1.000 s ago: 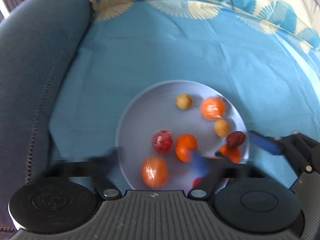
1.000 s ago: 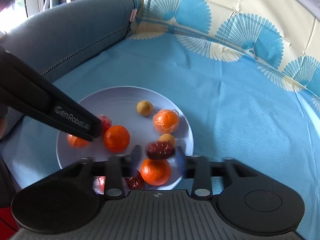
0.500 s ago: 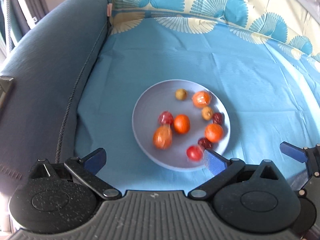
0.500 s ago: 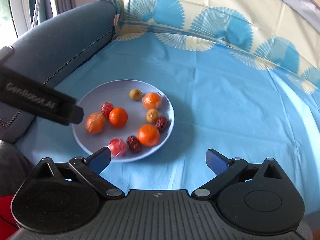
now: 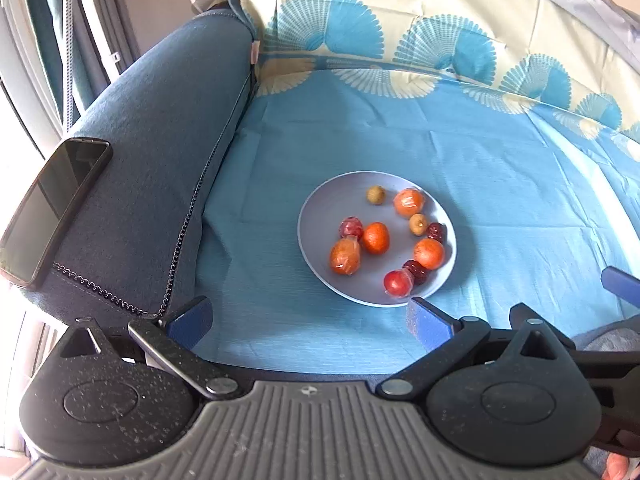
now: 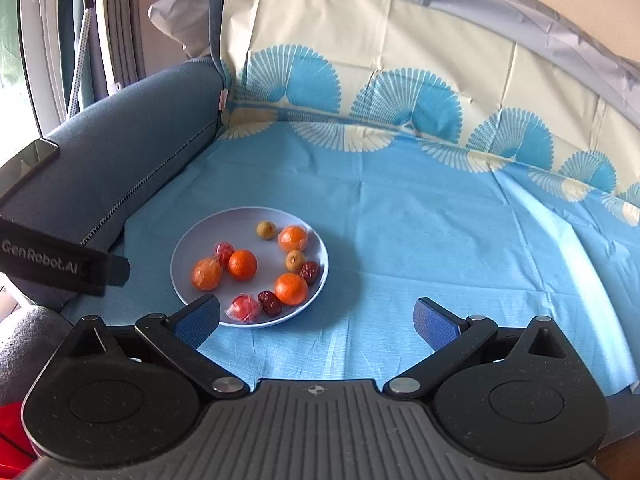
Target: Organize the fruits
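A pale blue plate [image 5: 320,208] [image 6: 188,252] sits on the blue cloth and holds several small fruits: oranges [image 5: 429,253] [image 6: 291,289], wrapped orange and red fruits [image 5: 344,256] [image 6: 244,307], dark red dates [image 5: 416,271] [image 6: 310,272] and two tan longans [image 5: 376,193] [image 6: 266,229]. My left gripper [image 5: 308,322] is open and empty, held back from the plate's near edge. My right gripper [image 6: 316,318] is open and empty, near the plate's front right edge. Part of it shows in the left wrist view [image 5: 620,284].
The blue sofa armrest [image 5: 160,160] runs along the left, with a black phone [image 5: 52,204] lying on it. A patterned cloth [image 6: 400,92] covers the backrest behind. Blue cloth [image 6: 460,240] extends right of the plate.
Both grippers have pulled up and back from the plate. The right gripper let go of a dark red date, which now lies on the plate, and both sets of jaws have opened wide.
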Demonstrator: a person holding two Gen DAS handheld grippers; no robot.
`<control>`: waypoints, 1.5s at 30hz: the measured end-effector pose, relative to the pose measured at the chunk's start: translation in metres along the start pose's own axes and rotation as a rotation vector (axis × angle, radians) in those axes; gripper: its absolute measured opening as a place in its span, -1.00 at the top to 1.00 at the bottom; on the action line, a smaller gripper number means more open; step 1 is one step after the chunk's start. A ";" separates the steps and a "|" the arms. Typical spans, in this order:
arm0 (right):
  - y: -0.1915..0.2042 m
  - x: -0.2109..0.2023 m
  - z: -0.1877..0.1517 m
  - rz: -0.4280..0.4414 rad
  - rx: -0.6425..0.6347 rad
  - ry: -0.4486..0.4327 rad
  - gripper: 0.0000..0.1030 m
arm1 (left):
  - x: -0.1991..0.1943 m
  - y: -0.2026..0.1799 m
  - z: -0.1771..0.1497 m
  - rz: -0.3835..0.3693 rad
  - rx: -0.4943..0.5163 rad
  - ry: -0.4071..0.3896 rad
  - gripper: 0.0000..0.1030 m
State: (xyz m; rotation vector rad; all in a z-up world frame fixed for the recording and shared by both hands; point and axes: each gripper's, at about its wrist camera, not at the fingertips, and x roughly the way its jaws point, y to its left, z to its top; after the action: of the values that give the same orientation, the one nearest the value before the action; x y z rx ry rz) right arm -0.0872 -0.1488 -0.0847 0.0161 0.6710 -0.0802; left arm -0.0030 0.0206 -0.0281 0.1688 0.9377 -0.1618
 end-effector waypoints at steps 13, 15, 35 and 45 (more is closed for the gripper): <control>0.003 -0.012 0.000 -0.004 -0.014 -0.015 -0.98 | -0.004 -0.006 -0.004 -0.009 0.018 0.003 -0.99; 0.003 -0.012 -0.001 -0.004 -0.014 -0.013 -0.98 | -0.002 -0.005 -0.003 -0.012 0.020 0.010 -0.99; 0.003 -0.006 -0.002 -0.004 -0.012 0.001 -0.98 | 0.005 -0.007 -0.004 0.000 0.029 0.031 -0.99; 0.005 -0.006 -0.002 -0.006 -0.014 -0.001 -0.98 | 0.005 -0.009 -0.004 0.009 0.034 0.029 -0.99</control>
State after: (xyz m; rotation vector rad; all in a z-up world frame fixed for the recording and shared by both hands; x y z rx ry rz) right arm -0.0927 -0.1434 -0.0821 0.0011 0.6706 -0.0813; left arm -0.0050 0.0127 -0.0346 0.2070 0.9638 -0.1673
